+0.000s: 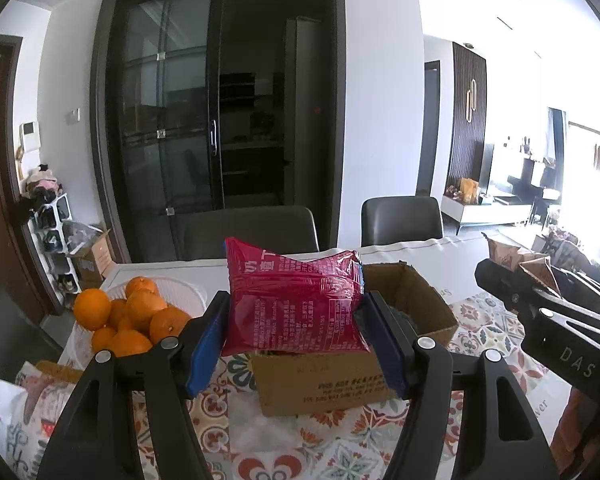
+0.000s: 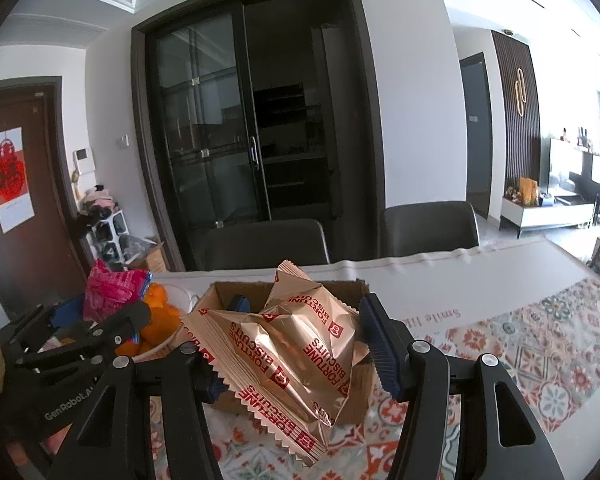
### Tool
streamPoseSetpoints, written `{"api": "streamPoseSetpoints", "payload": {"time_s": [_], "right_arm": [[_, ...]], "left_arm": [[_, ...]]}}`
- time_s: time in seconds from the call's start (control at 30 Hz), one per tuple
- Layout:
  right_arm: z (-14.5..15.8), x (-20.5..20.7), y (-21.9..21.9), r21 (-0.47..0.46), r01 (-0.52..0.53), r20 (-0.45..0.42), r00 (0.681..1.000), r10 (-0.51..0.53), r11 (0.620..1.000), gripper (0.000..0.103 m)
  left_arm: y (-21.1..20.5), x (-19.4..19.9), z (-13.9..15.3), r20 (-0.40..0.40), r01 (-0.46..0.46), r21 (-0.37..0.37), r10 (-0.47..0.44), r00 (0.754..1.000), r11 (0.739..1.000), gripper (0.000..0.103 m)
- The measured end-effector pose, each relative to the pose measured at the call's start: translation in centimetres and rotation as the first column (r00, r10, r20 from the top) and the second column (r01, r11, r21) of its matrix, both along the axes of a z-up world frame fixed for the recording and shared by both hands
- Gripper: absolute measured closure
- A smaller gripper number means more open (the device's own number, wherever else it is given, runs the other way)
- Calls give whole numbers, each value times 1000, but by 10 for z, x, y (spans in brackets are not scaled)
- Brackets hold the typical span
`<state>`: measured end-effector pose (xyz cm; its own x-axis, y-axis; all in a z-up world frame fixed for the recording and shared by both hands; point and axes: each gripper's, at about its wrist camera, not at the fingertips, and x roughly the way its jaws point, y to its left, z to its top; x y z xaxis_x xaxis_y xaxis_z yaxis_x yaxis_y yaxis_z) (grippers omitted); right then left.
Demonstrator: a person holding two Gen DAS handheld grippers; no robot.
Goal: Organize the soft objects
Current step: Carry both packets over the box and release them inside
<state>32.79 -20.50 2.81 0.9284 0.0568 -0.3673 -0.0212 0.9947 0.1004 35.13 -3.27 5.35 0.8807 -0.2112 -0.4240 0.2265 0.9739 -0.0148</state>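
Note:
My left gripper (image 1: 296, 340) is shut on a red snack packet (image 1: 296, 300) and holds it above the near edge of an open cardboard box (image 1: 416, 300). My right gripper (image 2: 296, 344) is shut on gold Fortune Biscuits packets (image 2: 292, 356) and holds them above the same cardboard box (image 2: 220, 296). In the right wrist view the left gripper (image 2: 96, 320) with its red packet (image 2: 112, 292) shows at the left. In the left wrist view the right gripper's body (image 1: 548, 312) with gold packets (image 1: 516, 258) shows at the right.
A white bowl (image 1: 180, 288) of oranges (image 1: 140, 316) stands left of the box on the patterned tablecloth (image 1: 492, 328). A printed pouch (image 1: 32, 408) lies at the near left. Two dark chairs (image 1: 400, 220) stand behind the table, before glass doors.

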Motion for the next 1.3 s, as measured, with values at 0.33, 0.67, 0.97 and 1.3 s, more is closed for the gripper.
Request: {"api": "streamPoseSetpoints", "payload": {"time_s": [0.33,0.67,0.97,1.3], "right_arm": [[-4,42,-7,-2,-13,-29,999,13,1000,44],[-19,96,-13,-4,-49,-116,992,48,999,44],[-40,141,-13,-3,-99,-239,966,96,995,44],[-69,178,-12,25,-157,-392,907,154,987,45]], "left_arm": [[-13,39,-3,-10,10,18,-10,1000,1000,37],[-25,84,-24,-77,27,46,-24,997,999,36],[-31,118,-47,-176,66,69,-53,983,995,36],[-36,138,-72,-263,116,109,-84,961,987,36]]}}
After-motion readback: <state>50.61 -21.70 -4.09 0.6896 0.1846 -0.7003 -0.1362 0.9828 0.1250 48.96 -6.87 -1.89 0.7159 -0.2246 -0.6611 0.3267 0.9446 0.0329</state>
